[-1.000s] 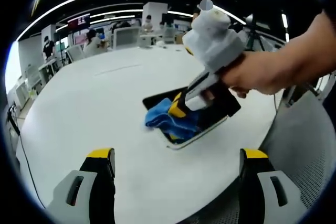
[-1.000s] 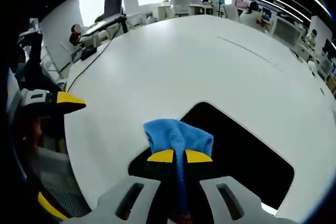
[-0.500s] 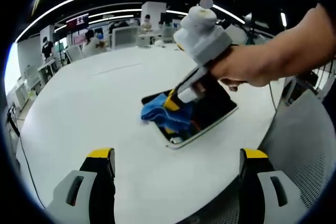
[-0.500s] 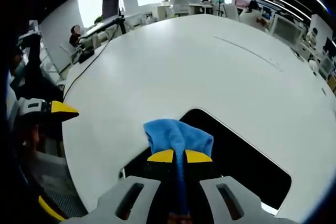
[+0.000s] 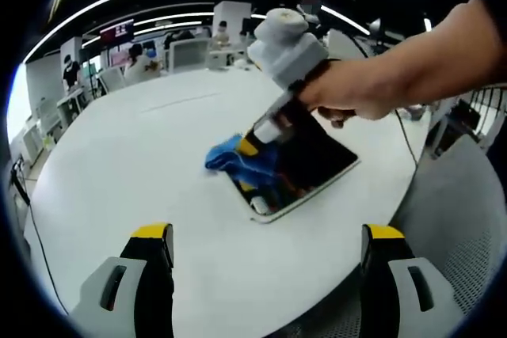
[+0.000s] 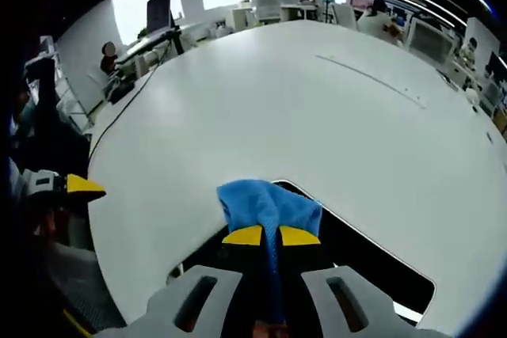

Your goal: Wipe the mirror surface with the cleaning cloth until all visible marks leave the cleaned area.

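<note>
Near the table's (image 5: pixel 119 172) edge lies the dark mirror (image 5: pixel 305 165), flat. Blue cloth (image 6: pixel 268 205) rests over its far corner, pinched between closed jaws of the right gripper (image 6: pixel 271 236). Left gripper (image 5: pixel 265 237) hovers apart, jaws wide, holding nothing.

The mirror (image 5: pixel 313 165) is a dark rectangular pane with rounded corners and a pale rim, lying flat on the white surface (image 5: pixel 135 164). The blue cloth (image 5: pixel 238 161), bunched, sits at the mirror's edge, partly over the surface.
</note>
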Demonstrator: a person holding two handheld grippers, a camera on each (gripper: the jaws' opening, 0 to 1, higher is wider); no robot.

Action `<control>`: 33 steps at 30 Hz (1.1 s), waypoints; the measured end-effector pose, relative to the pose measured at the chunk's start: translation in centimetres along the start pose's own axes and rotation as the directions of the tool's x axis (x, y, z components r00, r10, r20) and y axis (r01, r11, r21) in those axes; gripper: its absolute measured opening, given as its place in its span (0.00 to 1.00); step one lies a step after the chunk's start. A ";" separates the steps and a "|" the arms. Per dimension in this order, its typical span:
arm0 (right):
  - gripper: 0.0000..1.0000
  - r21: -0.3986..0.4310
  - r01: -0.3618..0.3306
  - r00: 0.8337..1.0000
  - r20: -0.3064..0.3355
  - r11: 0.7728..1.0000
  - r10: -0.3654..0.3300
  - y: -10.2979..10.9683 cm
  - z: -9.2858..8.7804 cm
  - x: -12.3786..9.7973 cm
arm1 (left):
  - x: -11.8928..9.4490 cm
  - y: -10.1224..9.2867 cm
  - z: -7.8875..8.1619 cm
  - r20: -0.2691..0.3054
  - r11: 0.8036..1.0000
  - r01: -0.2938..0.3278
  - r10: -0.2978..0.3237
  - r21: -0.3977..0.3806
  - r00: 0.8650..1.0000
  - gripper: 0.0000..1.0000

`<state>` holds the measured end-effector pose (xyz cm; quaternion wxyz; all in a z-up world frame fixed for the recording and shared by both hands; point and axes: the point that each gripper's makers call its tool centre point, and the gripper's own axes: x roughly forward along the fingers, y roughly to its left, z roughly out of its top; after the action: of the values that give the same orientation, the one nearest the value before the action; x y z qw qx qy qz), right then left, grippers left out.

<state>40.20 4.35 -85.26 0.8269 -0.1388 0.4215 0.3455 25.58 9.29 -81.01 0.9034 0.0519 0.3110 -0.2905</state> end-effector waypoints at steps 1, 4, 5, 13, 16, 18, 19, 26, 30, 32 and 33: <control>0.01 0.003 -0.001 1.000 0.000 1.000 0.001 -0.1 0.1 0.1 | 0.0 0.0 -0.1 -0.002 1.000 -0.001 0.001 -0.001 1.000 0.99; 0.01 0.011 -0.012 1.000 -0.004 1.000 0.012 -0.3 0.4 0.2 | 0.1 0.1 -0.1 -0.002 1.000 -0.002 0.002 -0.003 1.000 0.99; 0.01 0.012 -0.013 1.000 -0.005 1.000 0.013 -0.3 0.5 0.3 | 0.1 0.1 -0.1 -0.002 1.000 -0.002 0.002 -0.002 1.000 0.99; 0.01 0.023 -0.019 1.000 -0.005 1.000 0.019 -0.9 1.1 0.7 | 0.2 0.1 -0.2 -0.004 1.000 -0.004 0.004 -0.001 1.000 0.99; 0.01 0.053 -0.022 1.000 -0.004 0.998 0.022 -1.5 1.6 1.1 | 0.2 0.2 -0.2 -0.005 1.000 -0.008 0.008 -0.002 1.000 0.99; 0.01 0.053 -0.021 1.000 -0.006 0.998 0.021 -1.6 1.8 1.3 | 0.2 0.2 -0.3 -0.006 1.000 -0.009 0.009 -0.002 1.000 0.99; 0.01 0.050 -0.020 1.000 -0.007 0.999 0.020 -1.6 1.8 1.3 | 0.2 0.2 -0.3 -0.006 1.000 -0.010 0.010 -0.002 1.000 0.99; 0.01 0.039 -0.021 1.000 -0.006 0.999 0.021 -1.6 1.8 1.3 | -0.1 0.2 0.1 0.006 1.000 -0.015 0.015 -0.012 1.000 0.92; 0.01 0.031 -0.024 1.000 -0.005 0.999 0.024 -1.6 1.8 1.4 | -0.1 0.2 0.2 0.012 1.000 -0.015 0.016 -0.021 1.000 0.95; 0.01 0.032 -0.025 1.000 -0.005 0.999 0.025 -1.7 1.8 1.5 | -0.1 0.1 0.3 0.018 1.000 -0.010 0.011 -0.028 1.000 0.97; 0.01 0.032 -0.026 1.000 -0.005 0.999 0.026 -1.7 1.8 1.5 | -0.1 0.1 0.2 0.013 1.000 -0.011 0.011 -0.022 1.000 0.97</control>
<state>43.04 4.76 -85.44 0.8233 -0.1212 0.4308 0.3491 25.67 9.39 -80.81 0.9076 0.0420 0.3077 -0.2825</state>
